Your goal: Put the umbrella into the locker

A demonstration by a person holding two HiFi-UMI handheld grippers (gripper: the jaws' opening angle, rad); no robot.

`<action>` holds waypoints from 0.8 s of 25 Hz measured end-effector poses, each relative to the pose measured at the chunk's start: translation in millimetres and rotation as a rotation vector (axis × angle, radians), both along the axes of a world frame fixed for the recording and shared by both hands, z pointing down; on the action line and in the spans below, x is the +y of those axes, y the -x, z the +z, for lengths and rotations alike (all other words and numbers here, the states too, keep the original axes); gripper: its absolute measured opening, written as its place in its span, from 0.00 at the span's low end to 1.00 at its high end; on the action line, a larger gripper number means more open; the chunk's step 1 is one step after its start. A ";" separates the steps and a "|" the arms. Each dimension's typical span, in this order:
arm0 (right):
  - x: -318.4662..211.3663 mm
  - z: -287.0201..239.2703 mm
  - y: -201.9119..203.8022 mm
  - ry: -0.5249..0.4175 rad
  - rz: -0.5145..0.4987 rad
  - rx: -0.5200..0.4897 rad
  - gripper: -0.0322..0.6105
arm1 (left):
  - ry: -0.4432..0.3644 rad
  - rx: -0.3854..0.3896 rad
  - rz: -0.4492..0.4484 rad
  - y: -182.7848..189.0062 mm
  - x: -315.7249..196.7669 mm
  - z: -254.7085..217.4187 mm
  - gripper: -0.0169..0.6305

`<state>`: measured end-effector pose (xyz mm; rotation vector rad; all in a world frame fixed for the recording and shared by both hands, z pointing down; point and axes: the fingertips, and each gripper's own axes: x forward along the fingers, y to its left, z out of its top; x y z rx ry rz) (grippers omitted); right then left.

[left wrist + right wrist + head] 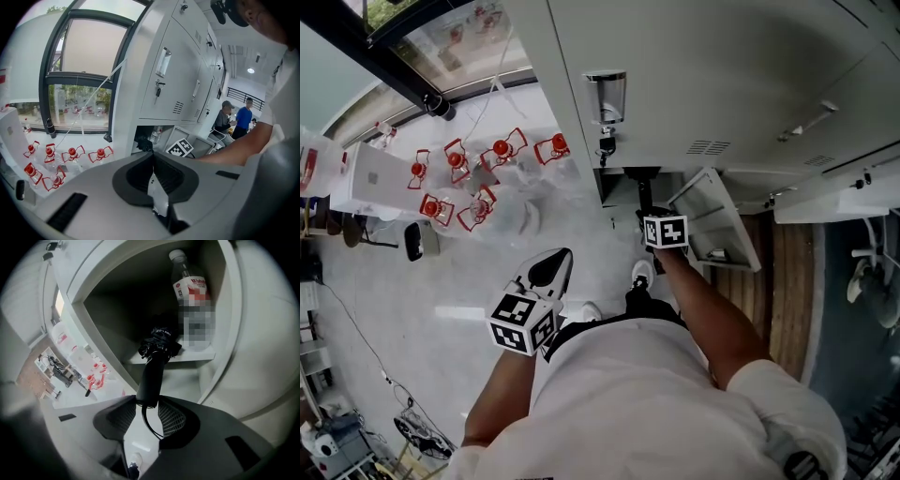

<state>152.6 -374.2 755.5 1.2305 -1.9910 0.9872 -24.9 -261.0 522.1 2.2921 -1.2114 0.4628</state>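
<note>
R gripper slack round umbrella handle, at locker shelf's front edge by "Wah…" bottle; L gripper clenched, empty.

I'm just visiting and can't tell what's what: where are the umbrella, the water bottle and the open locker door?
umbrella (153, 373), right gripper view, on its black handle.
water bottle (190, 287), right gripper view, on its red label.
open locker door (712, 217), head view, on its inner face.
</note>
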 end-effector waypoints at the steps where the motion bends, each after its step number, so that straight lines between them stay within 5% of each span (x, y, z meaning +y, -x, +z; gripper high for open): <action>1: -1.7 -2.7 2.6 -0.014 0.000 -0.007 0.32 | -0.001 -0.004 -0.005 1.5 1.1 0.3 0.05; 20: -104.8 2.0 34.8 -0.046 -0.019 0.016 0.32 | 0.036 -0.033 -0.123 27.9 21.8 4.8 0.05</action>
